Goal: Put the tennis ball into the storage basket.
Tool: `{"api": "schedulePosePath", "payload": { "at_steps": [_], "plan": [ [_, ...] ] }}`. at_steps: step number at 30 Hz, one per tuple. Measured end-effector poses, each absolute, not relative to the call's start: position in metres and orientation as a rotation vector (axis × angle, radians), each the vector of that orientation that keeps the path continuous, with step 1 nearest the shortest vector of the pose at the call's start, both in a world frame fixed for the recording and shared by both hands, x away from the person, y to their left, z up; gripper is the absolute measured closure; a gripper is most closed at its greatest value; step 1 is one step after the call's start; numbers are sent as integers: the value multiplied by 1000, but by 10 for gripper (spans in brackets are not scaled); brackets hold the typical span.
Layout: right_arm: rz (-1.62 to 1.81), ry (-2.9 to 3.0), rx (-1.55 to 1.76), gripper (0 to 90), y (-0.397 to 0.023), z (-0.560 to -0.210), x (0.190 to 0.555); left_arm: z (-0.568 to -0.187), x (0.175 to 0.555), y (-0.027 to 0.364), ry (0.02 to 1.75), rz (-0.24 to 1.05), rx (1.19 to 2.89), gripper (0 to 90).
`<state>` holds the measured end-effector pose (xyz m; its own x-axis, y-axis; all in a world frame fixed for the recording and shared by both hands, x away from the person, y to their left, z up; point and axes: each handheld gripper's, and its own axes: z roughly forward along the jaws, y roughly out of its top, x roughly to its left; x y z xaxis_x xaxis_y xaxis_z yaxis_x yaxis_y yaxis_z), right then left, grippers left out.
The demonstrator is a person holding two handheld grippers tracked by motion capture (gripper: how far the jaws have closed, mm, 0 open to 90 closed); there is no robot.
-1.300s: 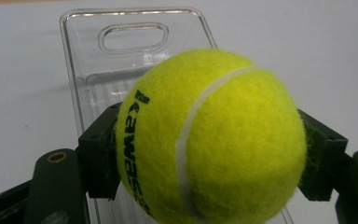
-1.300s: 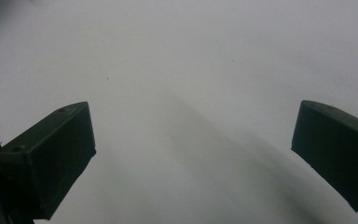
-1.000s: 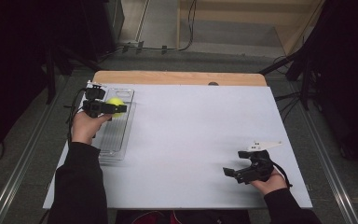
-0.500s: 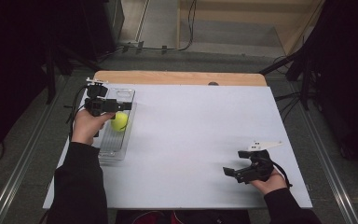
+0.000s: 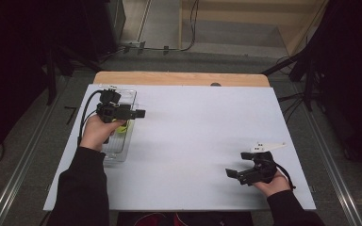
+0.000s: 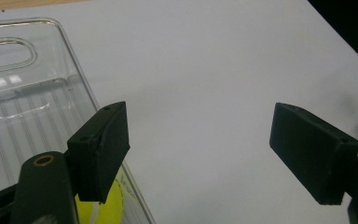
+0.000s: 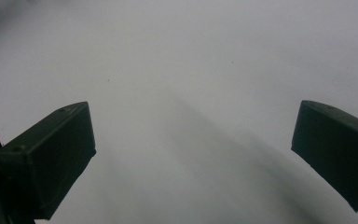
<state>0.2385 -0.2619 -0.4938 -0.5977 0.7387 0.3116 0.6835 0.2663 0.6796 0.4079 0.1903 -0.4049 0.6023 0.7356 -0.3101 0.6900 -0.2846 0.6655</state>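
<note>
A yellow-green ball (image 5: 121, 126) lies in a clear plastic tray (image 5: 115, 157) at the table's left. My left gripper (image 5: 141, 113) hovers level over the tray's right rim, pointing right, open with nothing between its jaws. In the left gripper view the gripper (image 6: 198, 140) looks out over bare white table, and the ball (image 6: 98, 210) shows low down behind the left jaw, inside the ribbed tray (image 6: 28, 93). My right gripper (image 5: 231, 173) rests low near the front right of the table and points left. In its own view it (image 7: 191, 154) stands wide open over the white surface.
The white table top (image 5: 202, 127) has a wooden strip (image 5: 179, 78) along its far edge. A cable (image 5: 87, 110) loops from the left gripper off the table's left side. Dark floor and metal rails surround the table.
The ball has shifted from the tray's far part towards its near part. My left gripper has moved to the right, out over the tray's right rim. The right gripper has stayed still.
</note>
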Motion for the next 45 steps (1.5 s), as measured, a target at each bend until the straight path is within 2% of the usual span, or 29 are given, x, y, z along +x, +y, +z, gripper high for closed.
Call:
{"api": "schedulePosePath", "payload": {
  "at_steps": [15, 45],
  "plan": [
    [1258, 2451, 1378, 0, -262, -494, 239, -411, 387, 175, 1048, -24, 2020, 203],
    [1268, 2452, 1385, 0, -262, -493, 239, -428, 337, 168, 913, -9, 2086, 202]
  ]
}}
